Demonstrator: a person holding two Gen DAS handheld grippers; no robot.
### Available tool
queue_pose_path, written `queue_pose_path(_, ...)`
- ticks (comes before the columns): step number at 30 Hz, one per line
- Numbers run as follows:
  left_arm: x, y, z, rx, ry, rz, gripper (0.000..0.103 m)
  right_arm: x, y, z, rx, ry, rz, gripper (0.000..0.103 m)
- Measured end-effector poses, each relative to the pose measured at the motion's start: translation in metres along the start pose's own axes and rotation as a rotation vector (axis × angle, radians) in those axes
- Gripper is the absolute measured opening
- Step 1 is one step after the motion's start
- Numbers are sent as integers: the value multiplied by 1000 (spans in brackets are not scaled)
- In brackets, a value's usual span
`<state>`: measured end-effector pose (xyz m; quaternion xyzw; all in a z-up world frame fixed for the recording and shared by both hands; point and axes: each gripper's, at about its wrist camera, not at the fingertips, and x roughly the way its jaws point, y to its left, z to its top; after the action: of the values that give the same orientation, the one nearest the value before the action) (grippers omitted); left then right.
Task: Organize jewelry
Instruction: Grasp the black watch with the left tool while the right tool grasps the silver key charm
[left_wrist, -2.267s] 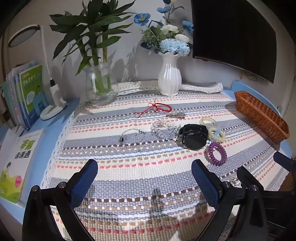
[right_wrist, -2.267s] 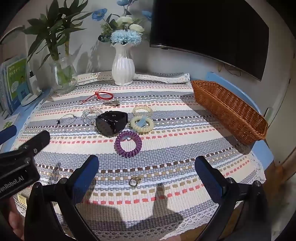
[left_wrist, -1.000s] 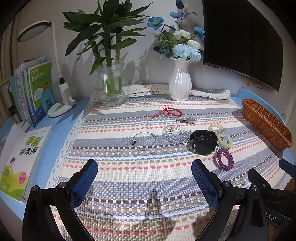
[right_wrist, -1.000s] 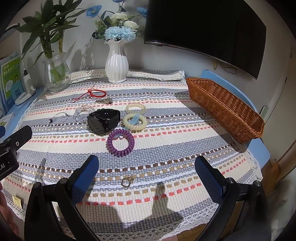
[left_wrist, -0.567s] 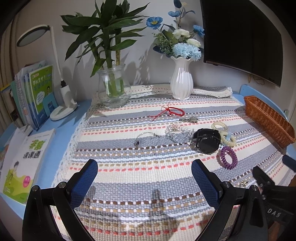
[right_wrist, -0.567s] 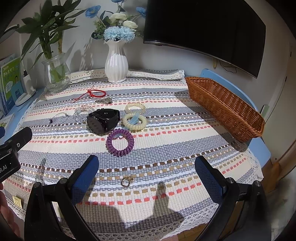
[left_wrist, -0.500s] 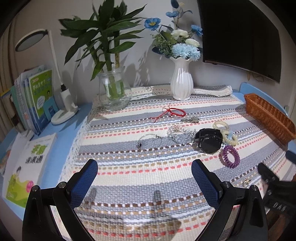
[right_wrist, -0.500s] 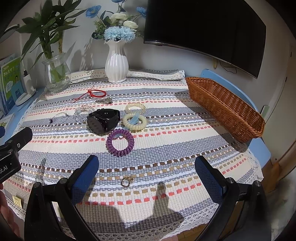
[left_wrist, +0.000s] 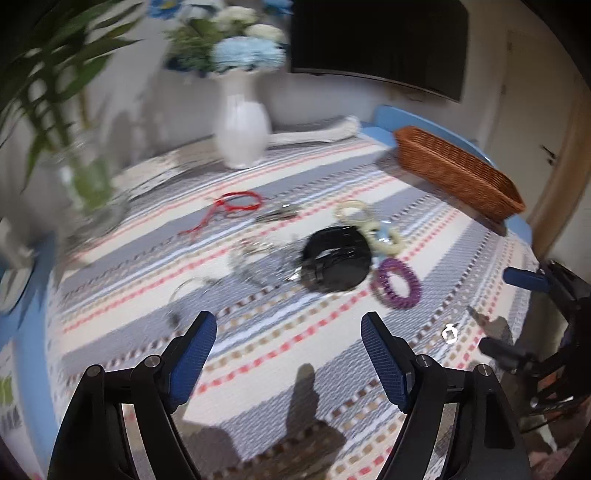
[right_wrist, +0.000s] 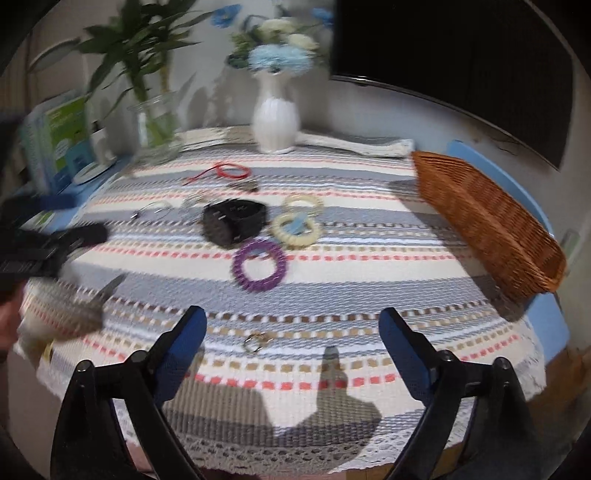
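Note:
Jewelry lies mid-cloth: a black watch, a purple coil tie, cream coil ties, a red cord bracelet, silver bracelets and a small gold ring. The wicker basket stands at the right. My left gripper is open and empty, short of the watch. My right gripper is open and empty, just behind the ring.
A white flower vase and a glass vase with a plant stand at the back. Books are at the far left. A dark monitor hangs behind the basket. Both views are motion-blurred.
Both grippers have moved forward and closer to the jewelry; the left one has swung right toward the watch. Both stay open and empty.

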<state>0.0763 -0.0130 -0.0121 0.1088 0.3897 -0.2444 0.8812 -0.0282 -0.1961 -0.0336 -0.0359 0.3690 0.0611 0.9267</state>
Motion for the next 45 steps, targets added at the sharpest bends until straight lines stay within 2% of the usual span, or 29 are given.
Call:
queue_pose_path(5,21,-28,19,248,-17,-18,81,2,0,-11,-79,6,38,89)
queue_pose_path(7,29,-33,26,338,-28,-35,81,5,-4,-14,-84,27,70,79)
queue_pose_path(8,33,-34,29,370,-28,-44,80,7,-7,-15,-82,39,86,74)
queue_pose_path(9,36,-34,32,396,-28,-60,79,9,-10,-16,-77,52,97,65)
queue_pose_path(13,48,-31,41,452,-10,-120,72,20,-20,-20,-42,91,142,61)
queue_pose_path(14,53,-31,42,462,-2,-133,64,23,-22,-20,-31,97,160,60)
queue_pose_path(15,55,-31,42,463,3,-140,57,25,-23,-19,-20,103,177,59)
queue_pose_path(16,59,-30,42,460,13,-148,55,27,-22,-17,-16,105,187,57)
queue_pose_path(18,64,-27,42,452,22,-159,55,31,-17,-13,-16,111,225,54)
queue_pose_path(23,69,-27,44,450,11,-218,55,43,-6,-12,-31,139,243,48)
queue_pose_path(25,71,-28,43,449,12,-229,55,43,-4,-11,-39,133,243,35)
queue_pose_path(26,73,-29,43,450,13,-228,55,44,-5,-11,-29,133,255,32)
queue_pose_path(28,75,-31,42,452,15,-241,46,44,-4,-11,-21,137,259,23)
queue_pose_path(29,74,-33,41,454,17,-256,36,46,-2,-10,-28,135,251,21)
queue_pose_path(31,71,-37,39,469,4,-244,31,45,0,-11,-39,129,242,14)
queue_pose_path(34,68,-40,38,477,-6,-225,22,43,-1,-12,-31,123,236,14)
queue_pose_path(37,68,-35,44,424,0,-235,16,44,-4,-11,-21,115,232,14)
queue_pose_path(41,60,-32,50,384,-32,-240,0,39,-12,-6,-1,86,221,14)
queue_pose_path(43,55,-31,56,368,-46,-260,0,35,-19,-3,16,70,218,14)
queue_pose_path(45,57,-32,58,374,-8,-277,3,33,-27,1,31,57,212,14)
